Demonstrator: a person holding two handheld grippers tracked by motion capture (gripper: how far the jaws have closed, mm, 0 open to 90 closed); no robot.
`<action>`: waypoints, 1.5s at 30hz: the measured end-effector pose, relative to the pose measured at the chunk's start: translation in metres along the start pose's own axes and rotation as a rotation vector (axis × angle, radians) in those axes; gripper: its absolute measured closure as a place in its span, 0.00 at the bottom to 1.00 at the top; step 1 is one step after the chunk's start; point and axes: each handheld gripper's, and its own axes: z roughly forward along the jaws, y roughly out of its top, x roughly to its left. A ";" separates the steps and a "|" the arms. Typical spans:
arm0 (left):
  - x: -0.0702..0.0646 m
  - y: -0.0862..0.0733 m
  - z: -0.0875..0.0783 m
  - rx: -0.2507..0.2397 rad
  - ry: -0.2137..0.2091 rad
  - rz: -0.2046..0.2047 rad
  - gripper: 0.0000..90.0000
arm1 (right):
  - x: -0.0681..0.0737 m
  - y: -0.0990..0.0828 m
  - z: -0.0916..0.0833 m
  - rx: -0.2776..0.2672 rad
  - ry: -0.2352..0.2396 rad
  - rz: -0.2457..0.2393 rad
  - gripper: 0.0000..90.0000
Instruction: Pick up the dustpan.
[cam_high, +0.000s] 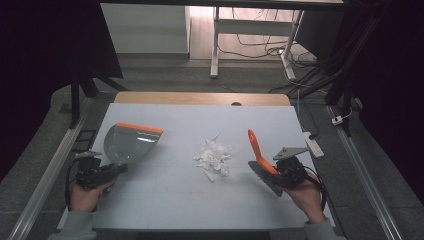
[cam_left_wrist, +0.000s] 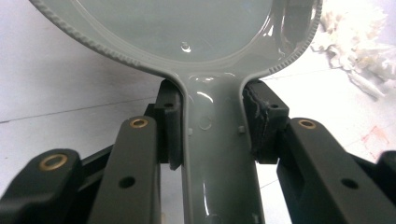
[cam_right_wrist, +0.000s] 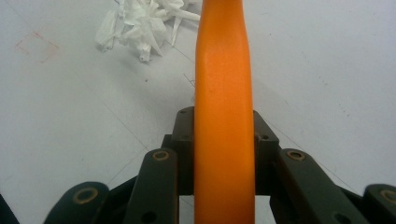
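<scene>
Both sets of fingers (cam_left_wrist: 169, 123) are clamped tight: my left gripper (cam_left_wrist: 212, 126) pinches the grey dustpan (cam_high: 129, 141) by its handle (orange lip facing away from me), pan over the left of the white table (cam_high: 165, 200). My right gripper (cam_right_wrist: 224, 140) grips the orange brush (cam_high: 260, 159) handle. Between them lies a heap of torn white paper (cam_high: 214, 156), apart from both tools.

A pale blue-white table top (cam_high: 165, 200) with a wooden strip along its far edge carries one thing lying directly on it — a heap of torn white paper scraps (cam_high: 213, 157) — near its middle.
</scene>
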 end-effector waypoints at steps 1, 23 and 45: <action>-0.001 0.000 -0.001 -0.002 -0.004 0.005 0.68 | 0.000 0.000 0.000 0.000 0.000 0.000 0.78; -0.020 0.005 -0.006 -0.018 -0.054 0.108 0.68 | 0.002 0.001 -0.002 -0.010 0.001 -0.007 0.78; -0.045 0.009 0.004 0.042 -0.115 0.215 0.68 | 0.001 0.002 -0.004 -0.038 0.013 0.010 0.78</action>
